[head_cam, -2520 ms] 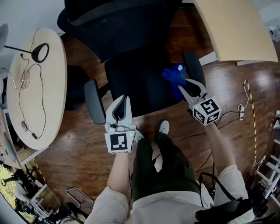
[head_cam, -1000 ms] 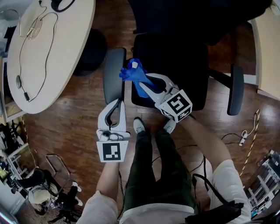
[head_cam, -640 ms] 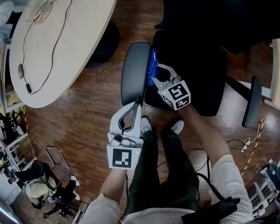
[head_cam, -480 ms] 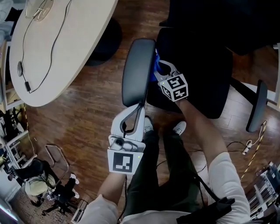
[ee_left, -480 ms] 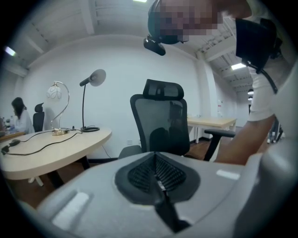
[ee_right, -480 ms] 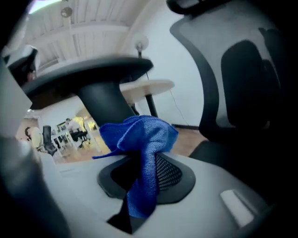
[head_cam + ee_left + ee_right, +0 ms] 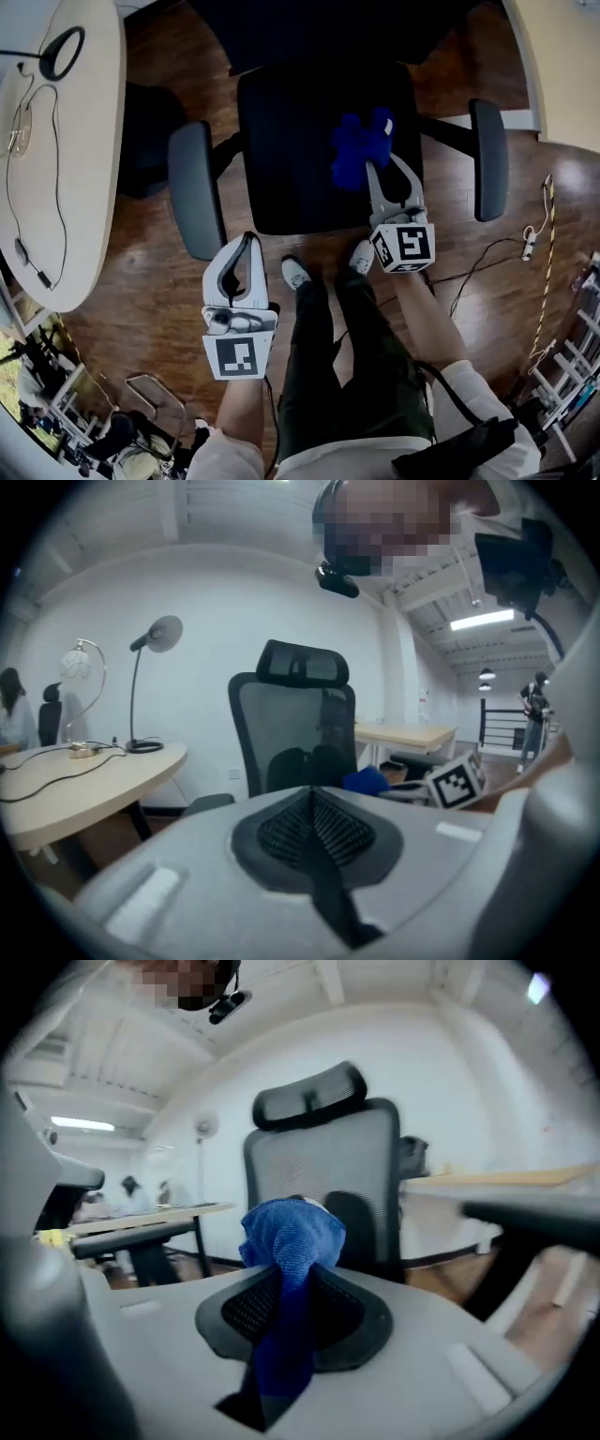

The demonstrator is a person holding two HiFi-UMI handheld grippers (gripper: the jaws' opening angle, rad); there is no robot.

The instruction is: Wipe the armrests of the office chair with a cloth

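Blue cloth sits clamped in the right tool, mid-frame; left tool closed, empty. Hazard: thin pinch may release cloth when dragged along the armrest.

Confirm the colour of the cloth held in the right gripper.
Blue. The cloth shows best in the right gripper view.

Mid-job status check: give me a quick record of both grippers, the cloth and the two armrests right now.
left gripper: fingers shut, nothing held, just short of the left-side armrest
right gripper: shut on the blue cloth
cloth position: bunched over the chair seat, between the armrests
right-side armrest: apart from the cloth
wiping contact: none, the cloth touches neither armrest
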